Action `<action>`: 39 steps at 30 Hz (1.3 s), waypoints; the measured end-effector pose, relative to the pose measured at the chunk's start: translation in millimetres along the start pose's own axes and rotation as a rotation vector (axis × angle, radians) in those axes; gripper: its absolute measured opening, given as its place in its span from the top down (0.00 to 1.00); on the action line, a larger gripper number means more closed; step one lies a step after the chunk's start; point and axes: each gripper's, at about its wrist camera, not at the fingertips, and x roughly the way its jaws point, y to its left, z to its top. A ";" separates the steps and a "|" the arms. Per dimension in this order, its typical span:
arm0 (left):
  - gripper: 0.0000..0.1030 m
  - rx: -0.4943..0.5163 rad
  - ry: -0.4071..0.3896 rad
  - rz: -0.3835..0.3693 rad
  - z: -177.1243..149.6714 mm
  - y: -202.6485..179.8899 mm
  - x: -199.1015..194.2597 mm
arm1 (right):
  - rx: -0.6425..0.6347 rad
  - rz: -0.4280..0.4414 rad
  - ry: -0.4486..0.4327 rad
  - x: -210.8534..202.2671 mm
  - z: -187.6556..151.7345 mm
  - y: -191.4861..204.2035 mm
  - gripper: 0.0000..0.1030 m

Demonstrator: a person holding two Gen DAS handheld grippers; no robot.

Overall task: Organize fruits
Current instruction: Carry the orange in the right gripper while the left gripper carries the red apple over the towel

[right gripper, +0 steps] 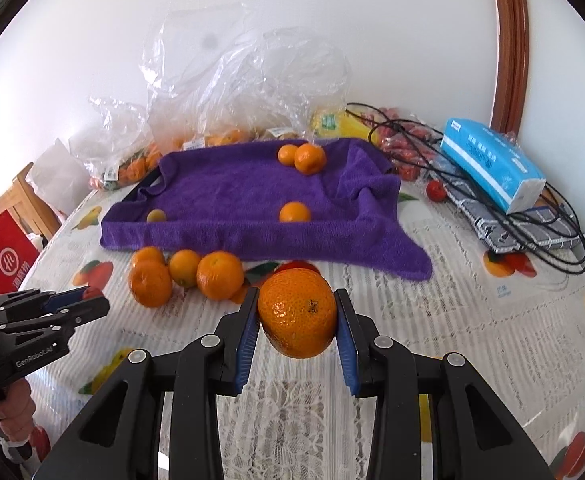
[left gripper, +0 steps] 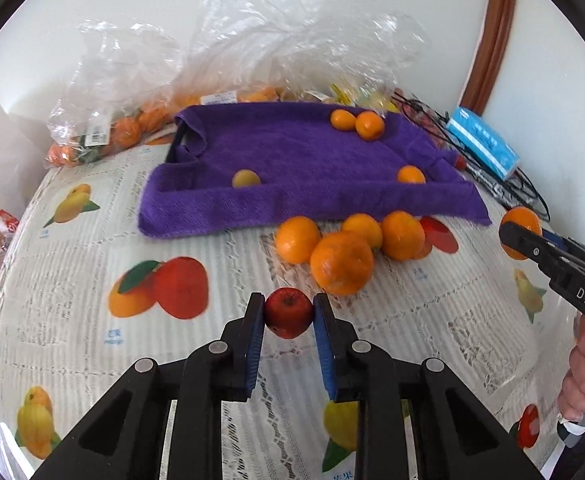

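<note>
The left gripper (left gripper: 288,314) pinches a small red apple (left gripper: 288,312) and the right gripper (right gripper: 297,316) an orange (right gripper: 297,313), both above the tablecloth (left gripper: 72,320) near the purple towel-lined tray (left gripper: 292,160); rounded skins may slip if pressure eases.

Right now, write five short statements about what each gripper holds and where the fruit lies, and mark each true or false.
1. The left gripper is shut on a small red apple. True.
2. The right gripper is open with nothing in it. False: it is shut on an orange.
3. Four small fruits lie on the purple towel. True.
4. The loose oranges on the tablecloth lie behind the towel, by the wall. False: they lie in front of its near edge.
5. The blue tissue box rests on the towel. False: it lies off to the right, on top of cables.
</note>
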 end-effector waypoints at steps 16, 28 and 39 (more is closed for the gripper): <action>0.77 -0.071 -0.099 0.026 74.0 8.7 10.6 | 0.004 0.014 -0.073 18.7 69.0 6.4 0.65; 0.77 -0.113 -0.083 0.009 96.8 17.7 55.3 | -0.005 0.057 -0.045 70.1 80.3 16.5 0.65; 0.77 -0.131 -0.062 -0.002 87.3 21.8 68.6 | -0.017 0.073 0.000 99.3 64.4 19.7 0.65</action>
